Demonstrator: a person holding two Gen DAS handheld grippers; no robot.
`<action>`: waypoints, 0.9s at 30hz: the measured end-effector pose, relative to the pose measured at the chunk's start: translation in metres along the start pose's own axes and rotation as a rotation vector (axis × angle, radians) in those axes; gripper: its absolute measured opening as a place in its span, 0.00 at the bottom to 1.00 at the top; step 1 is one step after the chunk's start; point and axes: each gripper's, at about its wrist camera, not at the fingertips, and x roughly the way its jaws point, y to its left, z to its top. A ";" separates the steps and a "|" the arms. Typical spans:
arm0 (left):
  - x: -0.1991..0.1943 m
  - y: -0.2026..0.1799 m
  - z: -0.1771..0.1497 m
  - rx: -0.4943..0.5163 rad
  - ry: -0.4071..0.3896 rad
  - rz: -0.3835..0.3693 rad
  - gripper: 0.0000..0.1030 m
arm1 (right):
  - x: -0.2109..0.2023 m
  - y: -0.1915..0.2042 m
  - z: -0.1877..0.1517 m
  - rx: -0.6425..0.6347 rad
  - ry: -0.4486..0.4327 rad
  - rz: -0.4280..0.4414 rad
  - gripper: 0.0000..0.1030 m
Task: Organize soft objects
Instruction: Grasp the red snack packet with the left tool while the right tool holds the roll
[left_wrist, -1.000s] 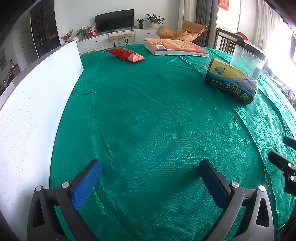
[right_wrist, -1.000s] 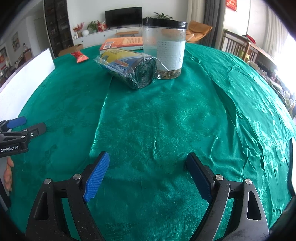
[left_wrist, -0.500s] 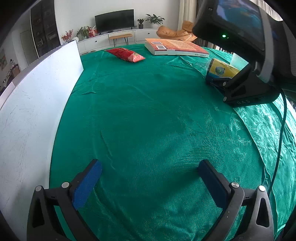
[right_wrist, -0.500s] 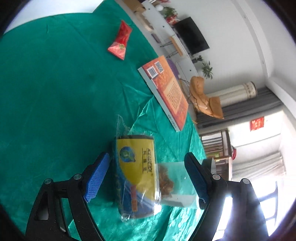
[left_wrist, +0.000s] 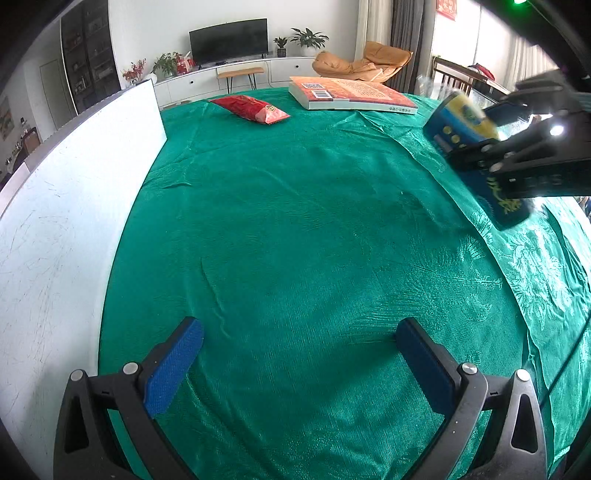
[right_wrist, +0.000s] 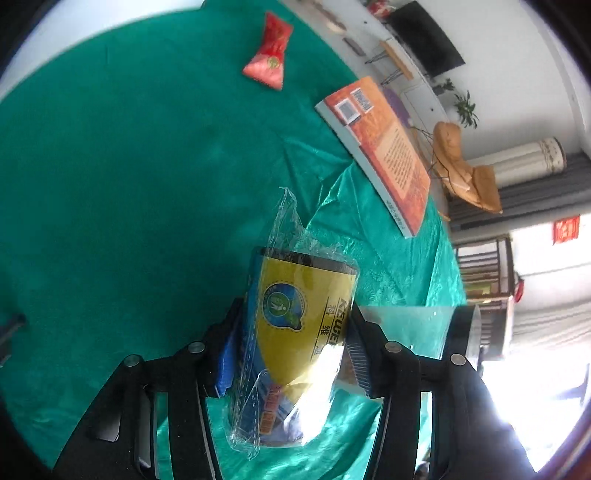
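A roll of bags in blue and yellow print, wrapped in clear plastic, sits between the blue pads of my right gripper. The jaws are closing and both pads press its sides. In the left wrist view the same roll shows tilted at the right edge, with the right gripper over it. A red snack bag lies at the far side of the green tablecloth. My left gripper is open over bare cloth with nothing between its fingers.
An orange book lies at the far edge, right of the snack bag. A white board stands along the left side of the table. A clear jar with a black lid stands just right of the roll.
The right gripper swung over the roll, rolled its wrist, and its jaws closed from wide apart onto the roll's sides. The left gripper stayed in place.
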 end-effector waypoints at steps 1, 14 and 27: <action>0.000 0.000 0.000 0.000 0.000 0.000 1.00 | -0.014 -0.006 -0.010 0.073 -0.037 0.037 0.52; 0.000 0.000 0.000 0.000 0.000 0.000 1.00 | -0.072 -0.128 -0.191 0.859 -0.209 0.200 0.52; 0.000 0.000 0.000 0.000 0.000 0.000 1.00 | 0.053 -0.202 -0.174 0.961 -0.093 0.254 0.57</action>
